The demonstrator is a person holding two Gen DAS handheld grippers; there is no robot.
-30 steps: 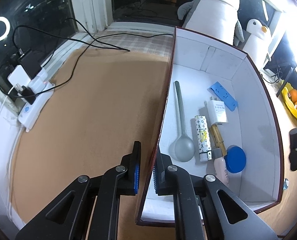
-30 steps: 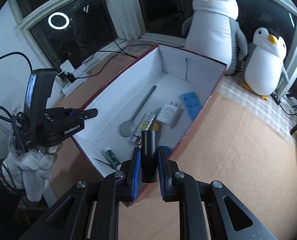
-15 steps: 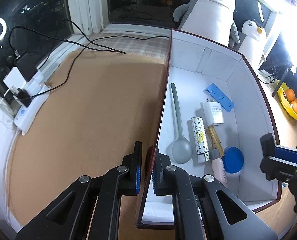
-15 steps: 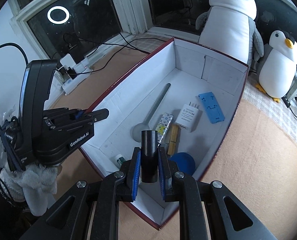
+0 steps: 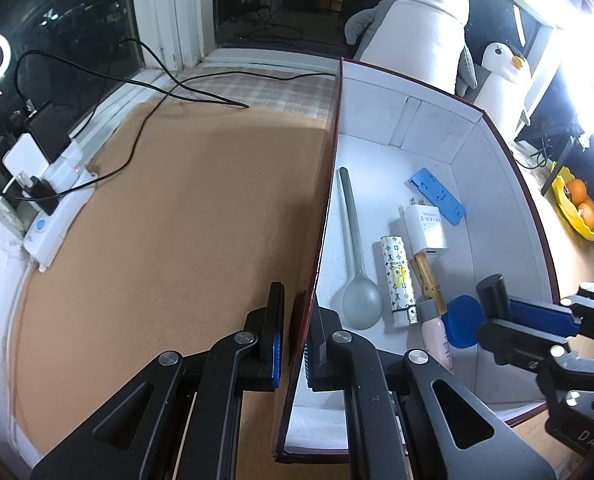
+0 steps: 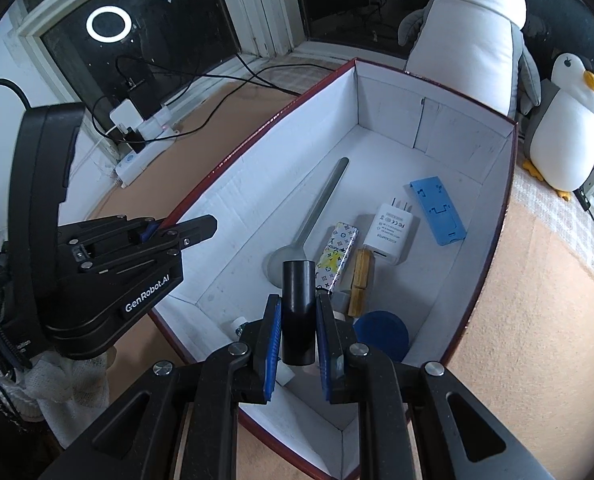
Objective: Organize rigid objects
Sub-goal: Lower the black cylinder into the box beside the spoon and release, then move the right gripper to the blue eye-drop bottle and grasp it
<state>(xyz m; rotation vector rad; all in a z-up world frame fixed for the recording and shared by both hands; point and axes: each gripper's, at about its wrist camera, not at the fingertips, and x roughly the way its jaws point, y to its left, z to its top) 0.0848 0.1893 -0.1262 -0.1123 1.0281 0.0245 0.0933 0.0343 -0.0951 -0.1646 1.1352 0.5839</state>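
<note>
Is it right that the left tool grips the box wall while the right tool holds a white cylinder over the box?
Not quite: the cylinder is black, not white, as the right wrist view shows. The rest holds: the left tool grips the box wall, and the right tool holds the cylinder over the box.

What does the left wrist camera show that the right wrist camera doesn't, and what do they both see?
Only the left wrist view shows the yellow bowl of oranges off to the right, and the pale pink bottle lying by the blue lid.

Only the right wrist view shows the left tool's whole black body and the white-gloved hand holding it.

Both show the white-lined box, the grey spoon, the white charger, the blue plastic piece, the two penguin toys, and the right tool shut on the black cylinder.
</note>
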